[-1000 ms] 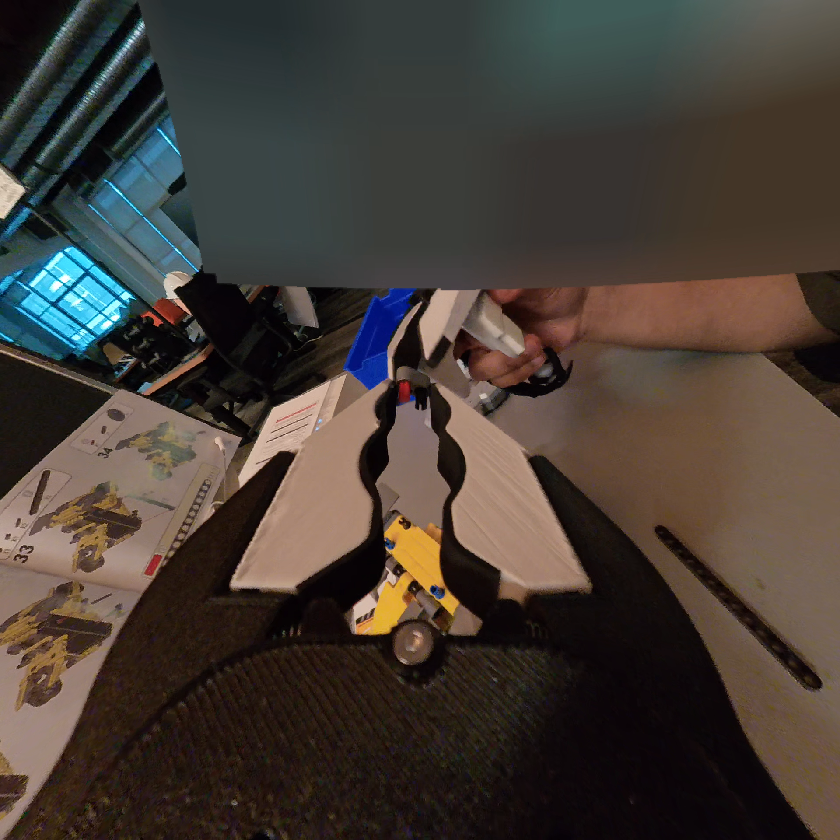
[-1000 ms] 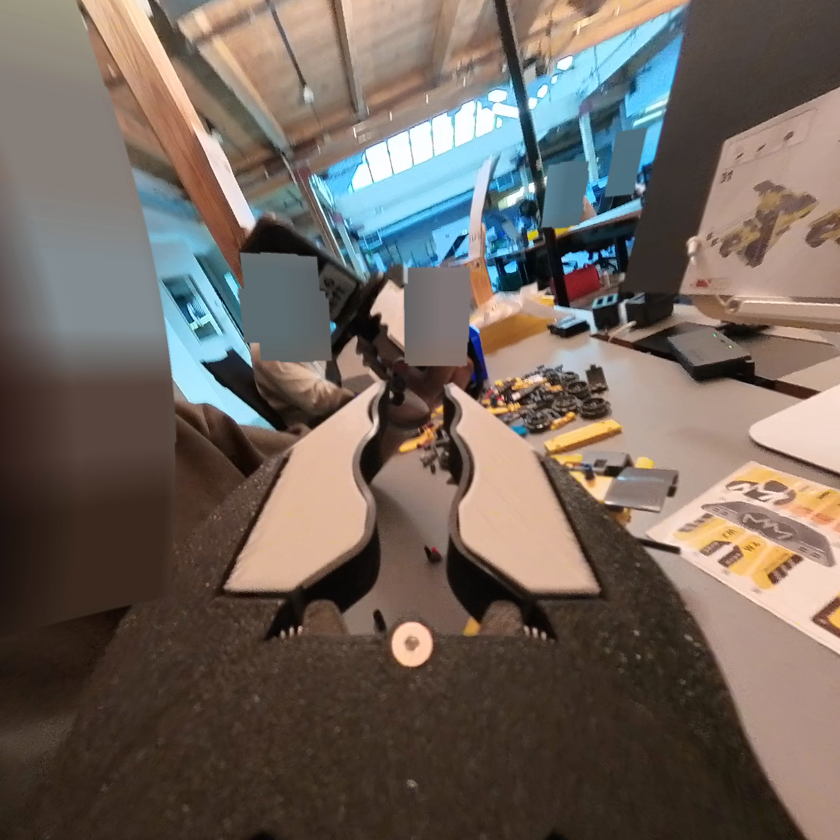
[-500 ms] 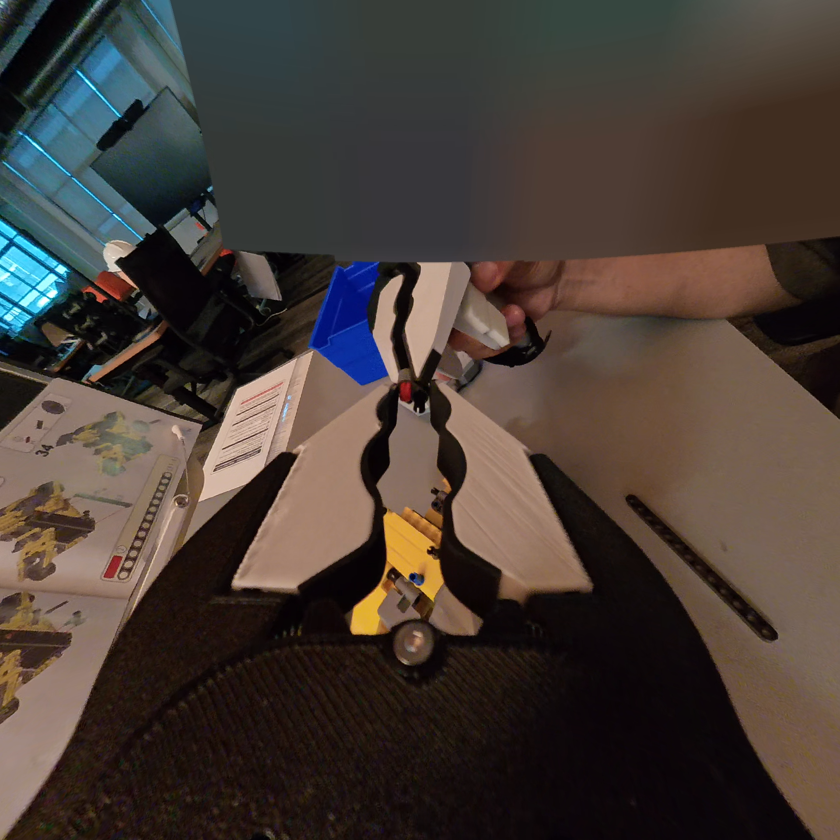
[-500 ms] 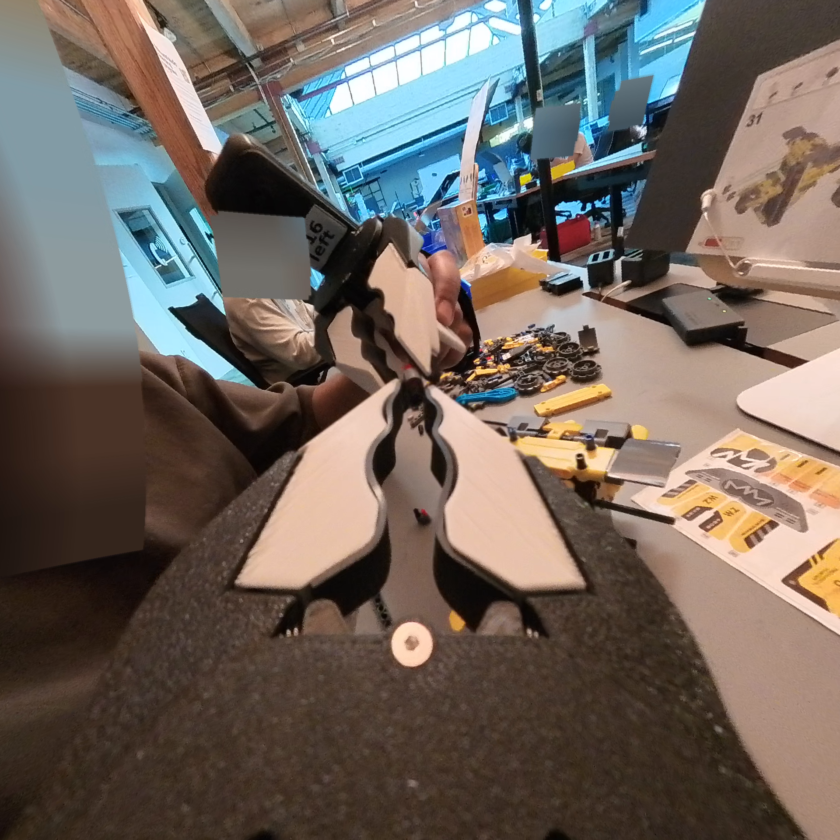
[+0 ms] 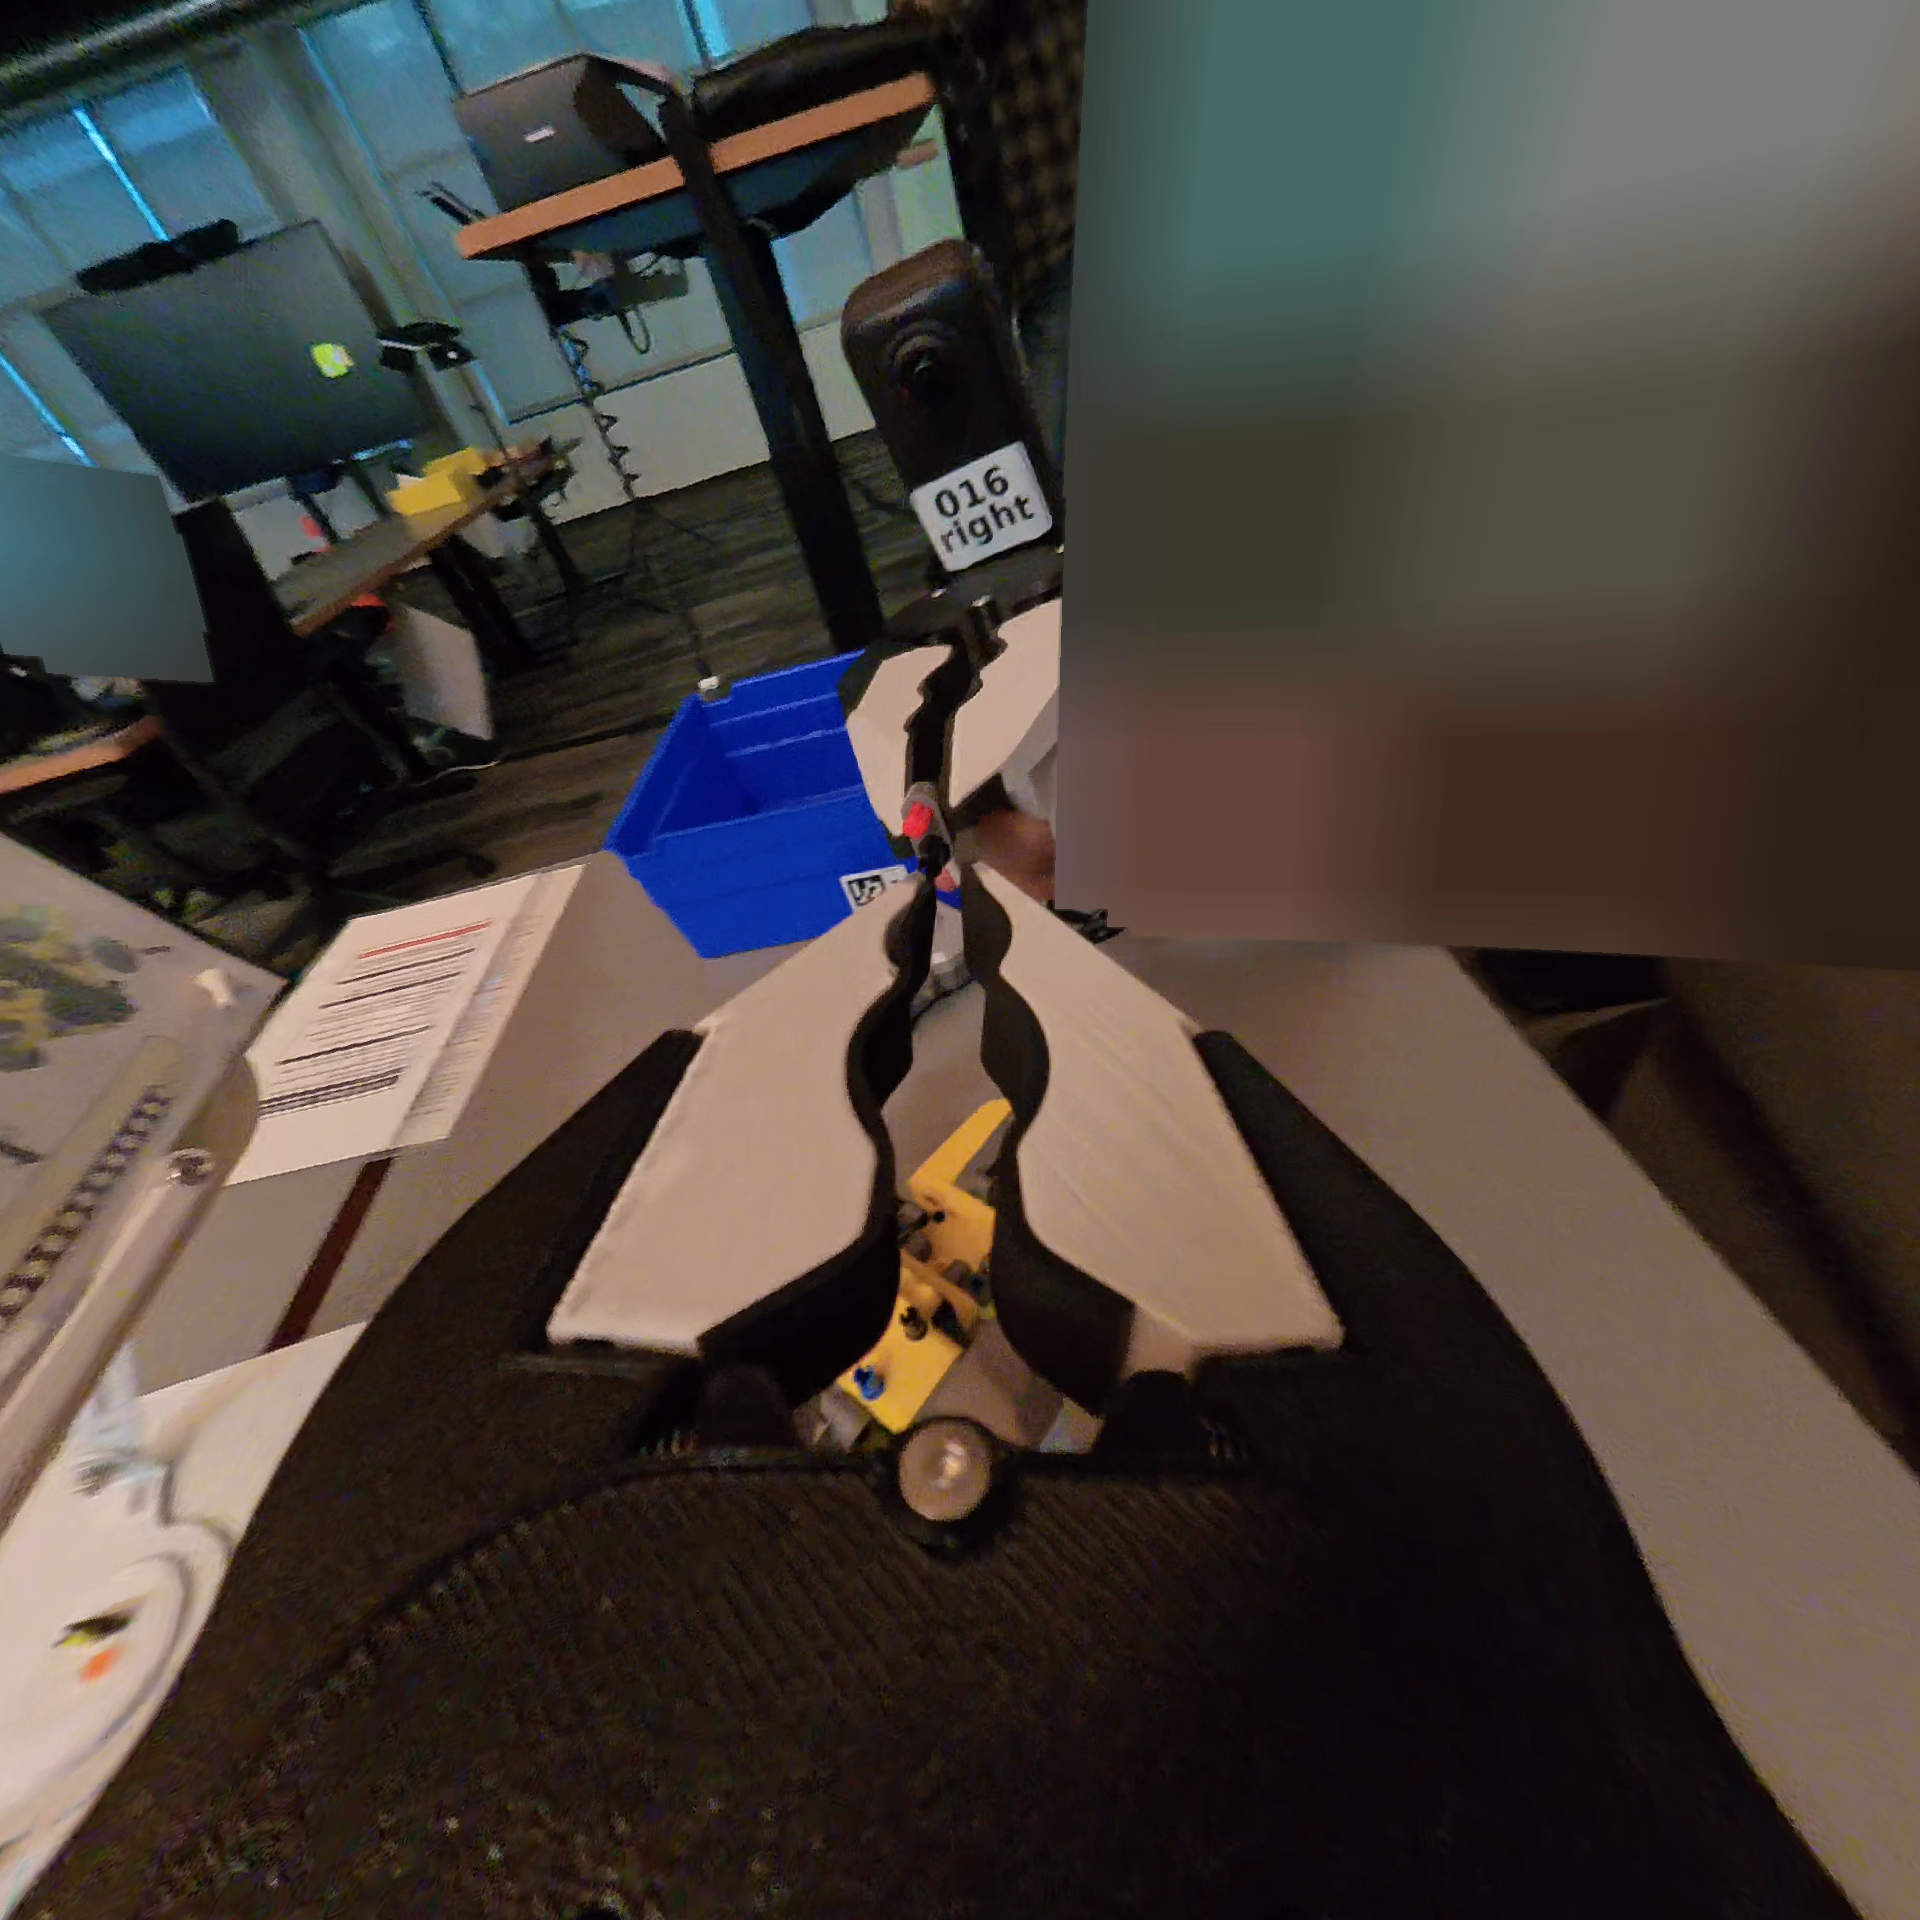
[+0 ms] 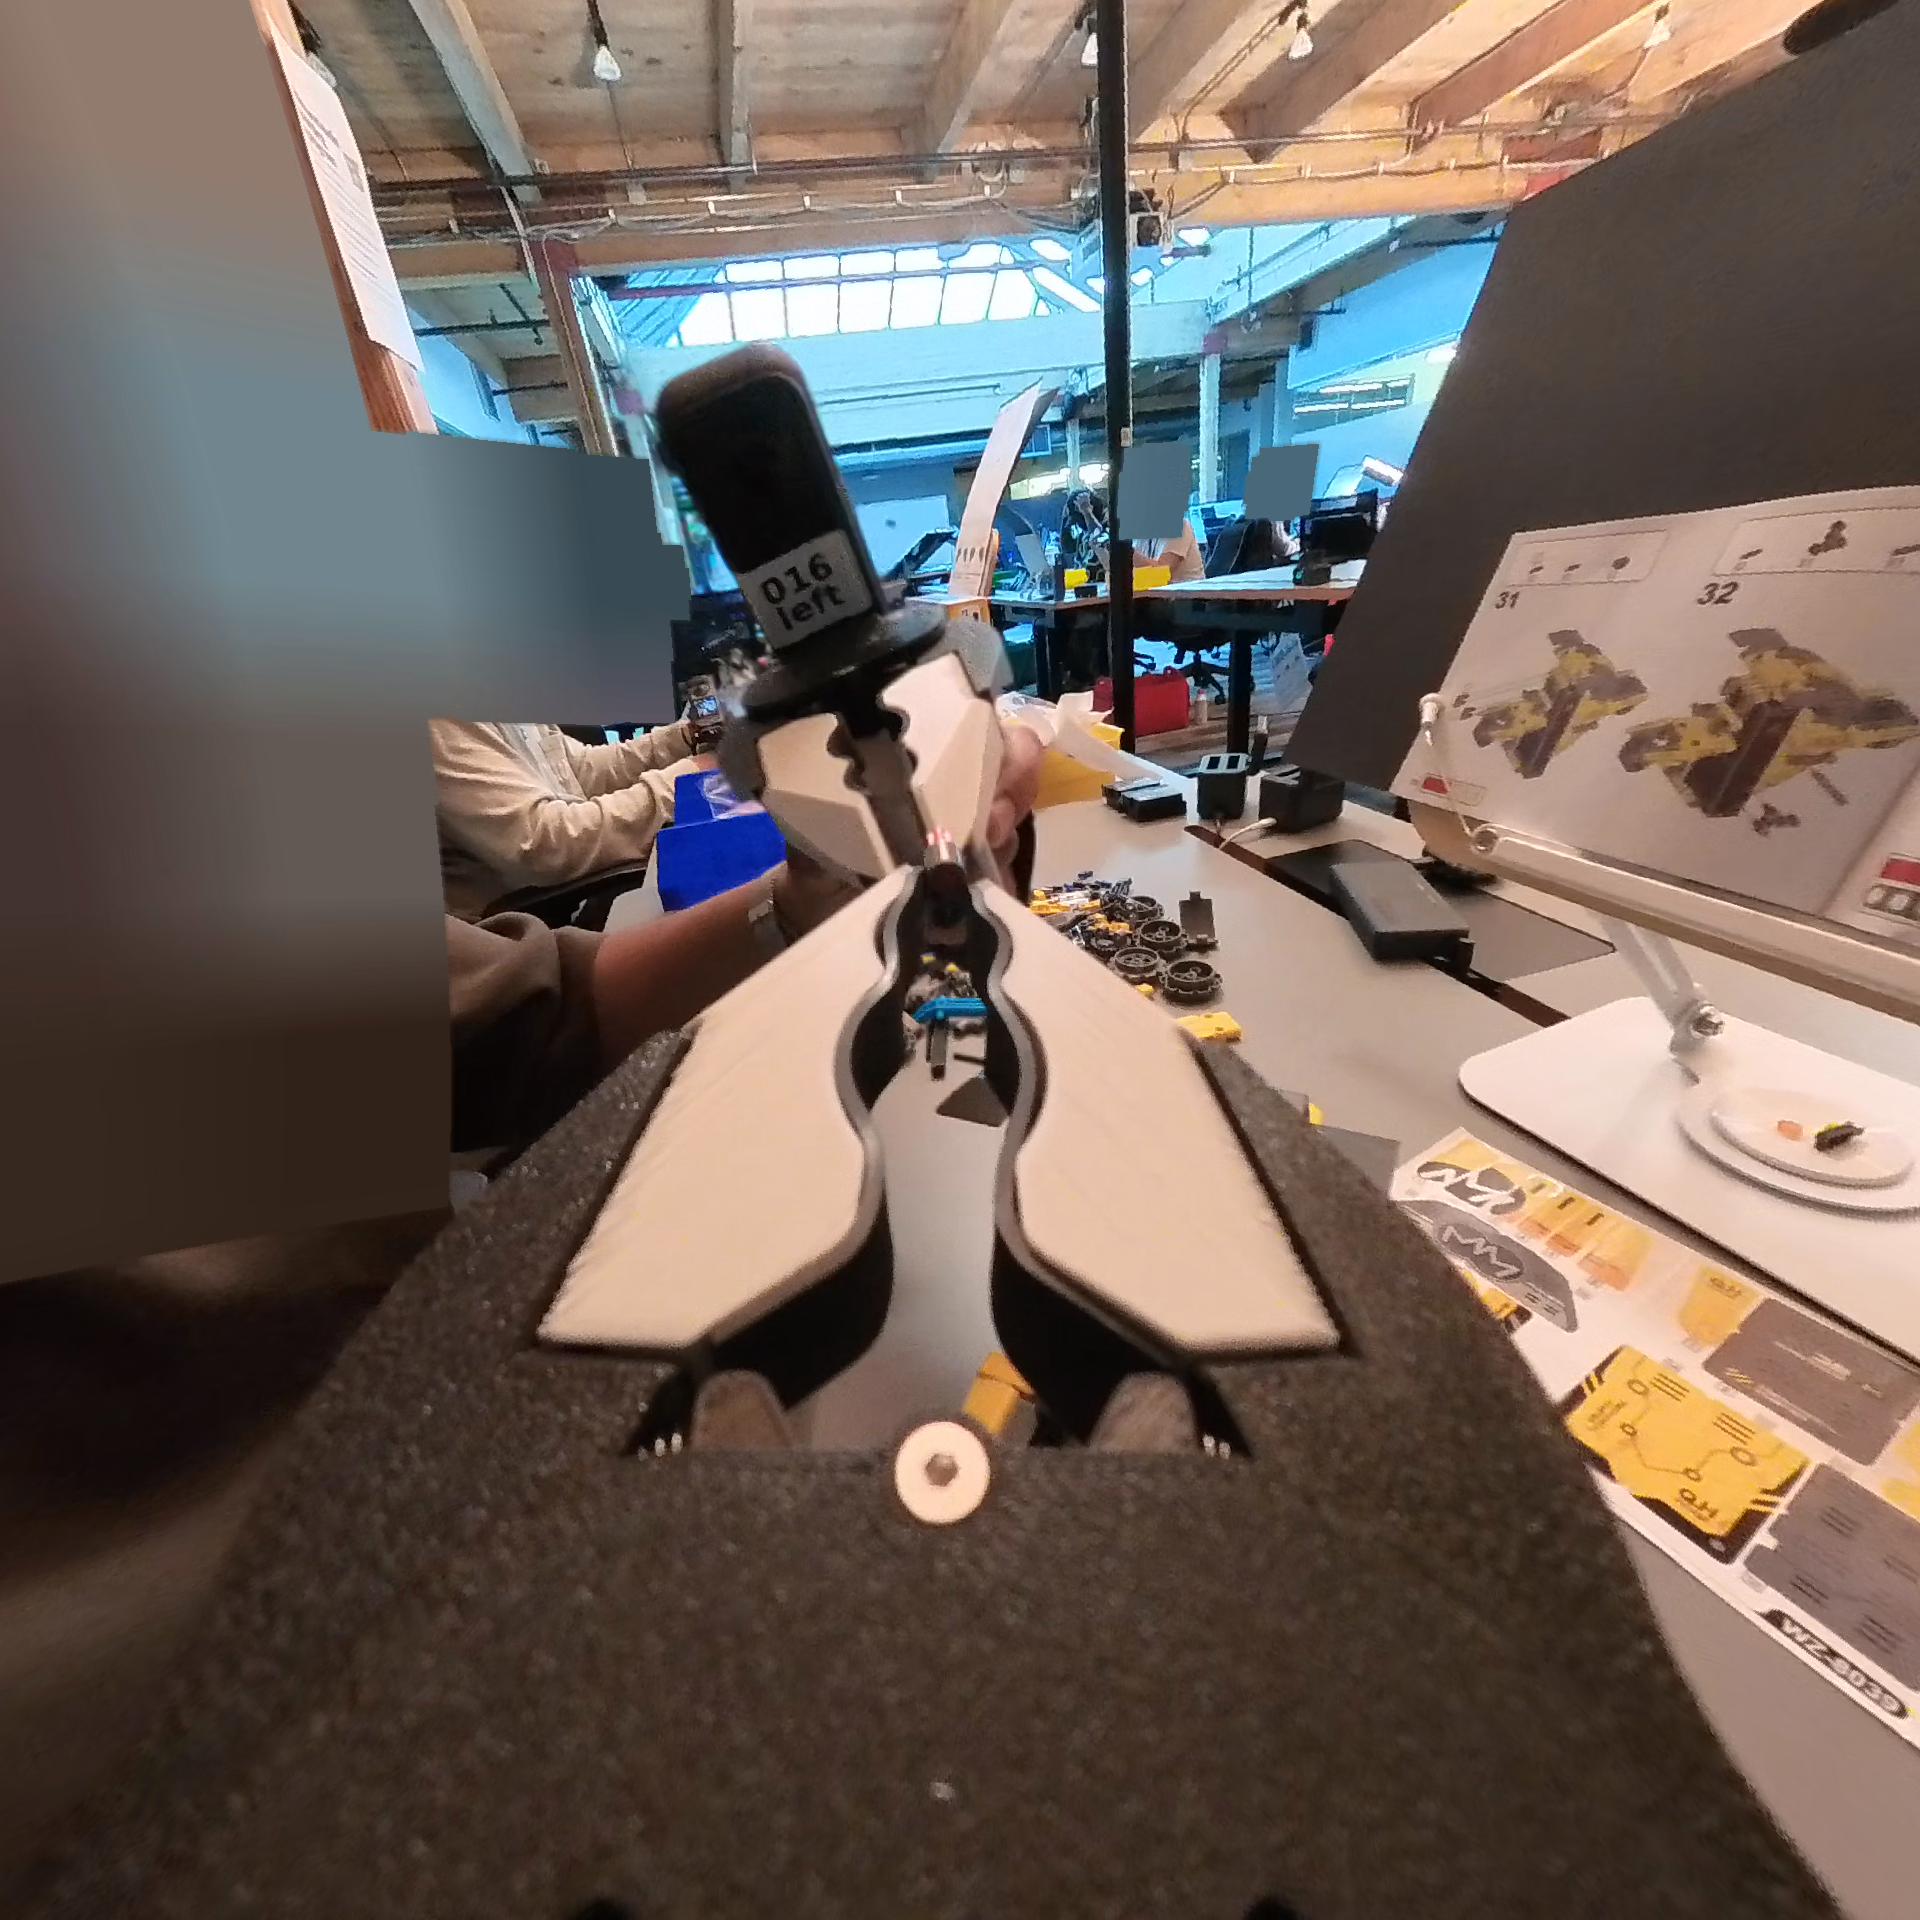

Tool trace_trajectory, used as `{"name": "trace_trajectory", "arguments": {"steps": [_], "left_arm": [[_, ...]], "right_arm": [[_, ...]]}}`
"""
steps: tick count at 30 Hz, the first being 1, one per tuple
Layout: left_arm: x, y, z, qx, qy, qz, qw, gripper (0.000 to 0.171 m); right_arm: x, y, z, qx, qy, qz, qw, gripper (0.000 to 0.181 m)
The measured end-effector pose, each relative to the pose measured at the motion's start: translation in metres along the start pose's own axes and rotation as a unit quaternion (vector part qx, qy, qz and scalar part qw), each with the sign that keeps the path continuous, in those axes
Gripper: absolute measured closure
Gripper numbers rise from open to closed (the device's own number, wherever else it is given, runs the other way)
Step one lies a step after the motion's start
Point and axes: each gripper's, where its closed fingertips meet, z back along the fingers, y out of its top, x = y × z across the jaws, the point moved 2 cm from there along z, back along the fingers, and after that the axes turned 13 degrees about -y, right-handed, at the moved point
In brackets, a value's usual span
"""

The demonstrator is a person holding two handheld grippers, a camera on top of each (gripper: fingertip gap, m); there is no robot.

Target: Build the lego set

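The two tools have closed on each other: a second ago the right hand-held gripper point(image 6: 940, 896) was looking down at loose parts with the other one well beyond it, and now both are raised above the bench point(image 5: 1403, 1195) and meet tip to tip. The left hand-held gripper point(image 5: 938, 885) is narrowed almost to nothing and pinches a small pin point(image 5: 918, 823), red at one end and dark at the other, which sticks out past its tips. The right one is equally narrow. Its tips sit on the dark end of that pin, but whether they clamp it or merely touch it cannot be told. So the pin hangs in the air between the two, straight ahead of each. Below the left hand-held gripper, seen through the gap between its fingers, a yellow model point(image 5: 935, 1278) lies on the bench. Beyond its tips stands a blue bin point(image 5: 748, 831), and to its left lies a printed sheet point(image 5: 395, 1029). Ahead of the right hand-held gripper and a little to its right lies a heap of black and yellow parts point(image 6: 1143, 935). Farther right is a booklet point(image 6: 1662, 727) on a stand, with a sticker sheet point(image 6: 1662, 1403) flat near its base.
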Motion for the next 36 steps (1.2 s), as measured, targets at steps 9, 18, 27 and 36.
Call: {"name": "trace_trajectory", "arguments": {"steps": [9,18,27,36], "left_arm": [[-0.0020,-0.0024,-0.0011,0.023,-0.014,0.020,0.999,0.170],[-0.0002,-0.0020,-0.0002,0.037,-0.032,0.035,0.998,0.171],[0.0032,-0.0001,-0.0009,0.054,-0.057,0.054,0.995,0.171],[0.0050,0.0025,-0.0020,0.057,-0.055,0.048,0.996,0.171]], "right_arm": [[-0.0040,-0.0031,-0.0030,-0.006,0.009,0.002,1.000,0.175],[-0.0044,-0.0036,-0.0039,0.009,0.022,-0.005,1.000,0.174],[-0.0070,0.0007,-0.0018,0.030,0.045,-0.024,0.998,0.168],[-0.0087,0.0010,-0.0008,0.034,0.052,-0.023,0.998,0.172]]}}
